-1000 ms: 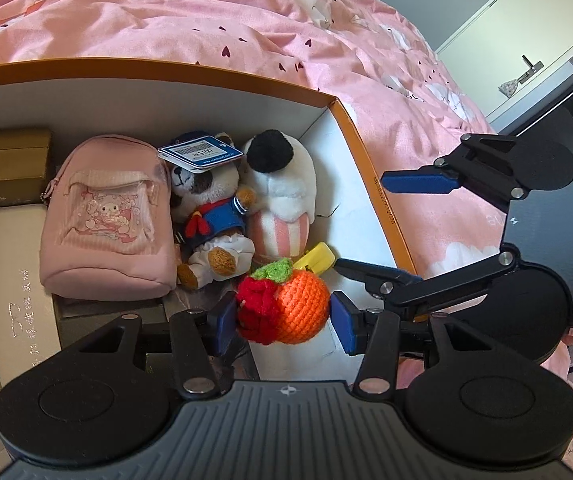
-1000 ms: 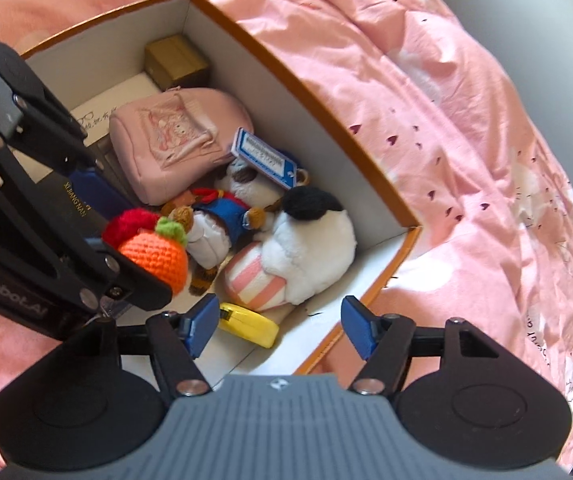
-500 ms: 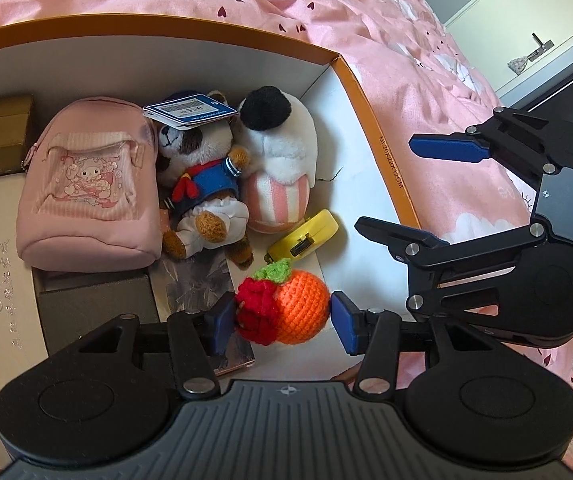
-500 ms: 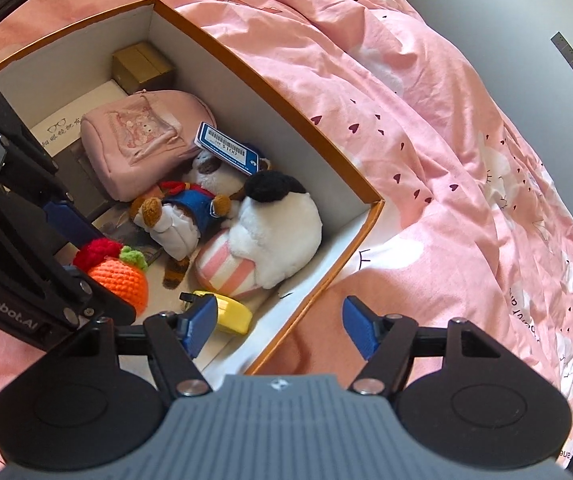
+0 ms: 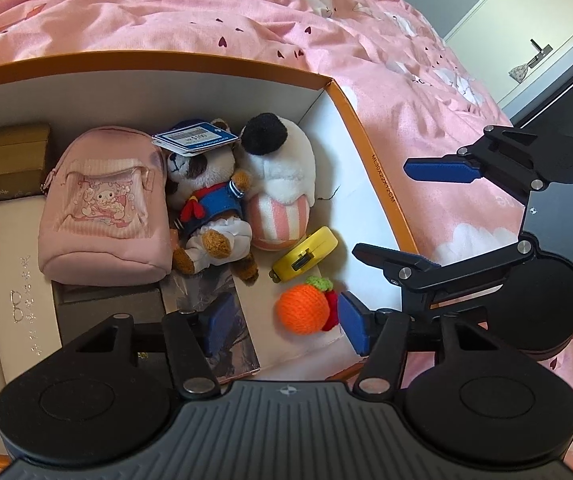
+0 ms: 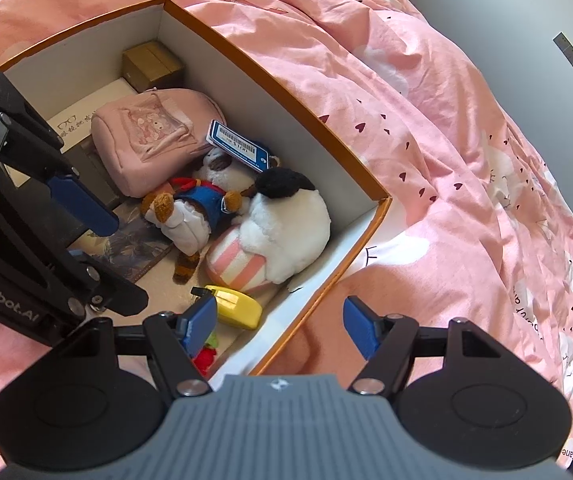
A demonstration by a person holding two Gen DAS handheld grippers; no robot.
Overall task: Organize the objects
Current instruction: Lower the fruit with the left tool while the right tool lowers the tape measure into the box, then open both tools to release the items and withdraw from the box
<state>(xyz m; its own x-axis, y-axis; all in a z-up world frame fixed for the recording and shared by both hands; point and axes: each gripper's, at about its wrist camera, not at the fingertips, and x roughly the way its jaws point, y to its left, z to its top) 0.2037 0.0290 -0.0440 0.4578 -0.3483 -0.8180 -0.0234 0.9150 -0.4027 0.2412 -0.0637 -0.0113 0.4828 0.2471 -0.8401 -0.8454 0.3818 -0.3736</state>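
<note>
Crochet orange lay on the box floor near its front right corner, between the opening fingers of the left gripper, touching neither; right gripper stood wide and empty.

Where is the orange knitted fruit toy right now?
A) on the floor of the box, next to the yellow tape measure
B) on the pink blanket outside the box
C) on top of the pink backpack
A: the orange knitted fruit lies on the white floor of the box, just below the yellow tape measure.
</note>
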